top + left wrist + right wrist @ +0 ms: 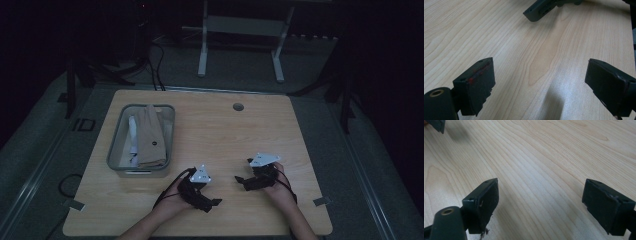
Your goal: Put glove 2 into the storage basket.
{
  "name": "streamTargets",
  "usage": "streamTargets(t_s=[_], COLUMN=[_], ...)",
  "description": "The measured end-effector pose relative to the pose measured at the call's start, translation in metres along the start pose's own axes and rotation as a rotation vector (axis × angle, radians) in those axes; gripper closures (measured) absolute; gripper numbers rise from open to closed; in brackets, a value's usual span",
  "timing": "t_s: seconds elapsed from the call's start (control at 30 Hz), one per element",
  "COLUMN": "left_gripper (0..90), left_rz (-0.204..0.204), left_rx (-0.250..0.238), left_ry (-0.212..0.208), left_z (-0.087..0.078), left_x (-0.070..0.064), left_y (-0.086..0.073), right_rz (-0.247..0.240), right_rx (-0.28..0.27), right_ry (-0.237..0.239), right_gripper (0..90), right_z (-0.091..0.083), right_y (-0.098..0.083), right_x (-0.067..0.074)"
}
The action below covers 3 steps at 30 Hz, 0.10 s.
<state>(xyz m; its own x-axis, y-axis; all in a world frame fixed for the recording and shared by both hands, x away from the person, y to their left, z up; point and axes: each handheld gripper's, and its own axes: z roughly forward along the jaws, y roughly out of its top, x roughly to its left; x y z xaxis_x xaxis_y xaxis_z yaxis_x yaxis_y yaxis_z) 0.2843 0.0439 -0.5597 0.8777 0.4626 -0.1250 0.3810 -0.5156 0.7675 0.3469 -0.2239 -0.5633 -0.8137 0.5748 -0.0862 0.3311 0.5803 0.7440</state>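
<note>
Cloth, tan, folded, lies in grey bin at table's left edge, w/ white bits beside it. Nearest is left gripper, near front edge, jaws released, nothing btwn them. Right gripper just opposite, also spread wide & empty. Both rest low over bare wood, probably parked before a reach. Plenty of open room centre & right; bin rim is the one obstacle.
</note>
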Motion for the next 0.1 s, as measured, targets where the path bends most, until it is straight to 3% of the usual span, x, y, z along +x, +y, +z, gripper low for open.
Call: streamTargets(t_s=[0.1], left_gripper=[9.3], left_rz=[-0.003], left_rx=[-0.006], left_ry=[-0.007], left_z=[0.0002], left_x=[0.0007], left_y=[-0.0009], right_rz=[0.003], right_rx=[-0.004], right_ry=[0.001], right_gripper=[13.9], right_z=[-0.0002], right_y=[-0.0001], right_x=[-0.0003])
